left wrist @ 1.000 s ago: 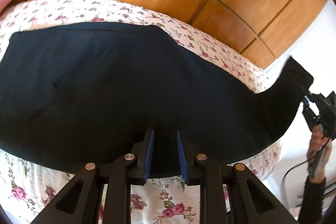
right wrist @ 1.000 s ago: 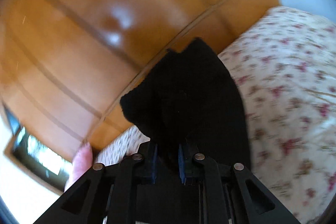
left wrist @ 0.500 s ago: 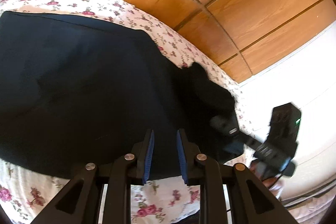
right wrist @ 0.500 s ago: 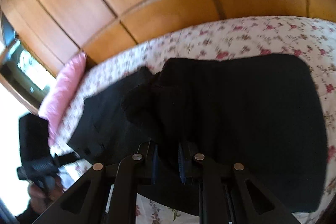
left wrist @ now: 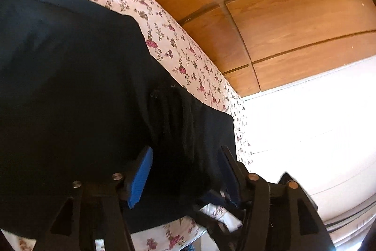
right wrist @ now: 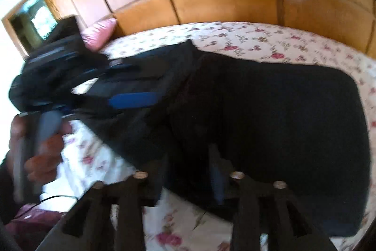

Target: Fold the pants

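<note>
The pants [left wrist: 70,86] are plain black, laid on a bed sheet [left wrist: 183,58] that is white with small pink and dark red roses. The left gripper [left wrist: 183,168] is black with bright blue pads. Behind stands glossy orange-brown wood panelling [left wrist: 293,15]; a pillow [right wrist: 98,32] is pink

Bedroom in a home. A bed [right wrist: 258,39] with a white sheet printed in small pink and red flowers fills the lower part of both views. Pink pillow [right wrist: 98,33] at the far left end of the bed, against the wall. Behind the bed, warm brown wood panelling [left wrist: 293,15] divided by dark grooves into large rectangles, glossy enough to catch light. A window [right wrist: 33,22] with greenery outside shows at the left edge. Bright white wall [left wrist: 317,121] beyond the panelling.
</note>
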Demonstrator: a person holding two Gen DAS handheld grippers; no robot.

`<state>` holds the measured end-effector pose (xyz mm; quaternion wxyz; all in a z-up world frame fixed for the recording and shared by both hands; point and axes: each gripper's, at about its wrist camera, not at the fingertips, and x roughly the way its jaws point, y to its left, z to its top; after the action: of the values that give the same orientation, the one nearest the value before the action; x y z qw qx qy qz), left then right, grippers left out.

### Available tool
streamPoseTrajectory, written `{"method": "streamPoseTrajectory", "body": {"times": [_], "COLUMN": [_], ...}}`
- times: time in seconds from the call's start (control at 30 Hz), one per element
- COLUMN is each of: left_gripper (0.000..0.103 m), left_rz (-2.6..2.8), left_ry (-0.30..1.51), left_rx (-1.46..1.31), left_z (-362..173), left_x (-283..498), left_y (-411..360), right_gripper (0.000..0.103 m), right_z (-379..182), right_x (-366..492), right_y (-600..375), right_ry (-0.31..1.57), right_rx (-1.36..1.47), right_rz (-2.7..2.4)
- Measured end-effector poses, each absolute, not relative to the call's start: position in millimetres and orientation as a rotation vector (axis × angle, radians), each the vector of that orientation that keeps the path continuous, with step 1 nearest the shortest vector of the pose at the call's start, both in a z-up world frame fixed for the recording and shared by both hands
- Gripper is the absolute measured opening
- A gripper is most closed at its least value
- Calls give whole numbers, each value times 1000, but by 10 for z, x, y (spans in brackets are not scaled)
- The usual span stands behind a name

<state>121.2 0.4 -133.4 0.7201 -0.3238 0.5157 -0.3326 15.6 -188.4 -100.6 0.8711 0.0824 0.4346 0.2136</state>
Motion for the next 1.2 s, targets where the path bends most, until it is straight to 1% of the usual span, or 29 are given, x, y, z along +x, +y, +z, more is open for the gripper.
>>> {"method": "streamPoseTrajectory", "body": {"times": [0.13, 0.37, 0.43, 0.5, 0.57, 0.6, 0.63, 0.73, 0.97, 1.03, 1.07, 1.1, 1.2], "left_gripper": [59, 59, 58, 58, 47, 33, 25, 19, 17, 16, 16, 16, 15], "left_rz": [-700, -712, -722, -729, -733, -734, -730, -760, -867, -889, -883, -877, -793], "left_ry": [1186, 1220, 1224, 1229, 1231, 1226, 1219, 1172, 1071, 1035, 1020, 1021, 1087], "left_rx": [-683, -664, -662, -643, -623, -605, -576, -546, -556, -549, -541, -536, -496], "left_z": [-1439, -1510, -1506, -1516, -1504, -1485, -1459, -1310, -878, -780, -752, -765, -1001], "left_x": [1287, 1260, 1250, 1252, 1239, 1230, 1219, 1186, 1137, 1125, 1113, 1123, 1137], "left_y": [-75, -172, -189, -252, -318, -347, -381, -424, -458, -442, -410, -387, -205], "right_gripper": [40, 41, 42, 48, 49, 51, 51, 51, 51, 48, 31, 24, 21], "right_z": [-976, -1035, -1063, -1120, -1175, -1192, -1225, -1263, -1286, -1251, -1238, -1234, -1271], "right_x": [-185, -774, -880, -944, -954, -955, -929, -837, -613, -597, -590, -584, -556], "right_y": [-2164, -2920, -3085, -3232, -3325, -3356, -3368, -3322, -3356, -3380, -3378, -3359, -3183], "right_ry": [913, 923, 913, 909, 901, 900, 906, 903, 845, 802, 792, 795, 828], "right_rx": [235, 342, 366, 381, 387, 390, 382, 365, 422, 437, 436, 427, 294], "right_rz": [430, 178, 106, 14, -53, -77, -106, -117, -145, -169, -176, -174, -174]}}
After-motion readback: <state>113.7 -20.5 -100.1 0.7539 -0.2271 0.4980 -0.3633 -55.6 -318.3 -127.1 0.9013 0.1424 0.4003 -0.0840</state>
